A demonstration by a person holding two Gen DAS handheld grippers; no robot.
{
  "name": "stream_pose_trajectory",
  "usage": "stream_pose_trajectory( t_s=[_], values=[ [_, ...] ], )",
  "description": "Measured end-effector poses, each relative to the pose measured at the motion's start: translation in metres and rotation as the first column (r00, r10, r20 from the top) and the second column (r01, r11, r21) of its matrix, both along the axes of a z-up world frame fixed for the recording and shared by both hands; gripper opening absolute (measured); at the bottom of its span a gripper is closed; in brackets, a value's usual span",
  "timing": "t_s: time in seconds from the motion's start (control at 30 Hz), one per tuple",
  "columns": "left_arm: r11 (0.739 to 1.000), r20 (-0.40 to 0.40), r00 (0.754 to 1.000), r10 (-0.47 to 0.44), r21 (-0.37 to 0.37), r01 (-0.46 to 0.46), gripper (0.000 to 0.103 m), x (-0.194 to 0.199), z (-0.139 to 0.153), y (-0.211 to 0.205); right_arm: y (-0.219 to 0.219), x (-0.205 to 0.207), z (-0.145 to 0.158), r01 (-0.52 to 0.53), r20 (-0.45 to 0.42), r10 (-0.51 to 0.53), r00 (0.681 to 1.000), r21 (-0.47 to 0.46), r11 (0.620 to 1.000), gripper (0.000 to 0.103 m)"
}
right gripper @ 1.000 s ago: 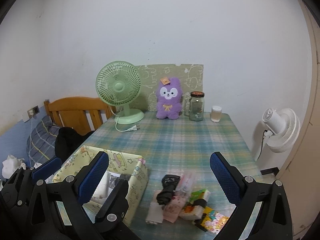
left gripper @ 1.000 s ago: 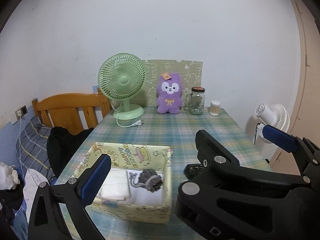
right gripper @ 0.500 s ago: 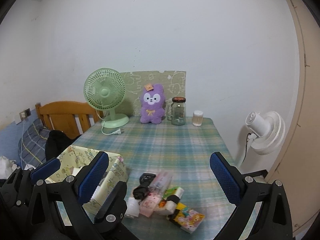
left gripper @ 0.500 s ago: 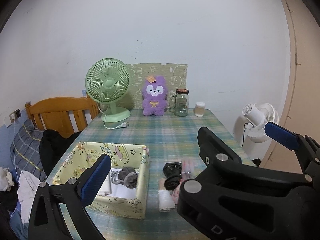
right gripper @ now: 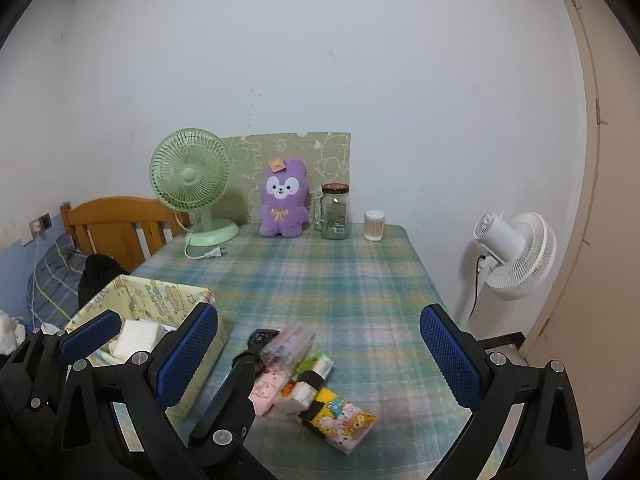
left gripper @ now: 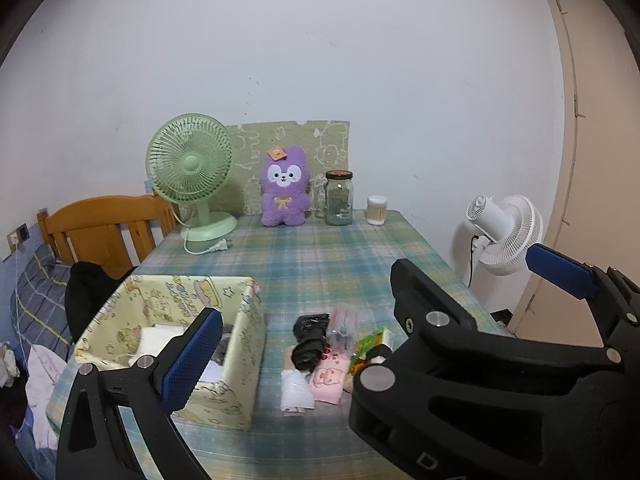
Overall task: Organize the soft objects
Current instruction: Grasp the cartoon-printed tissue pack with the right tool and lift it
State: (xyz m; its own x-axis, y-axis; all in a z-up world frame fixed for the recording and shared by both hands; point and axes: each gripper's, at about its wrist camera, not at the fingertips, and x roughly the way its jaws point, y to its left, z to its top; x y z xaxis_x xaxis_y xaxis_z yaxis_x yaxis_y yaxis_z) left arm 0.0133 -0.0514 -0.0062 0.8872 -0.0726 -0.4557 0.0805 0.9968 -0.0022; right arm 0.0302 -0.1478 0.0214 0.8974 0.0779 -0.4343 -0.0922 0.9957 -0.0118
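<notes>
A yellow cartoon-print fabric box (left gripper: 248, 344) (right gripper: 160, 292) stands at the table's near left, with white folded cloths (right gripper: 138, 338) and a dark item inside. Beside it to the right lies a pile of soft items: a black bundle (left gripper: 308, 340), a pink cloth (left gripper: 328, 380), a white cloth (left gripper: 296, 392), a clear pouch (right gripper: 290, 340), tissue packs (right gripper: 344, 416). My left gripper (left gripper: 372, 316) is open and empty above the box and pile. My right gripper (right gripper: 320, 356) is open and empty above the pile.
At the back of the plaid table (right gripper: 340, 276) stand a green fan (left gripper: 190, 176), a purple plush (left gripper: 284, 192), a glass jar (left gripper: 339, 198) and a cotton-swab cup (left gripper: 377, 210). A white fan (right gripper: 516, 252) stands off the right edge. A wooden bed frame (left gripper: 100, 224) is at the left.
Both grippers have shifted right and back from the box, bringing the pile of soft items into fuller view. Both stay open and empty.
</notes>
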Motion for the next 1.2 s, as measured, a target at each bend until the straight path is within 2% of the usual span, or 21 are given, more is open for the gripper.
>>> stream_pose_trajectory(
  t_s=[0.27, 0.73, 1.2],
  values=[
    [1.0, -0.002, 1.0, 0.005, 0.007, -0.005, 0.1, 0.006, -0.028, -0.009, -0.012, 0.006, -0.031, 0.004, -0.012, -0.004, 1.0, 0.005, 1.0, 0.102],
    [1.0, -0.057, 0.998, 0.0, 0.021, 0.001, 0.1, 0.006, -0.065, -0.016, -0.019, 0.009, -0.074, -0.009, -0.068, 0.011, 0.998, 0.025, 1.0, 0.102],
    [0.999, -0.184, 0.983, 0.014, 0.05, -0.005, 0.096, 0.023, -0.107, -0.019, -0.022, 0.028, -0.12, 0.003, -0.192, -0.003, 0.981, -0.002, 1.0, 0.102]
  ],
)
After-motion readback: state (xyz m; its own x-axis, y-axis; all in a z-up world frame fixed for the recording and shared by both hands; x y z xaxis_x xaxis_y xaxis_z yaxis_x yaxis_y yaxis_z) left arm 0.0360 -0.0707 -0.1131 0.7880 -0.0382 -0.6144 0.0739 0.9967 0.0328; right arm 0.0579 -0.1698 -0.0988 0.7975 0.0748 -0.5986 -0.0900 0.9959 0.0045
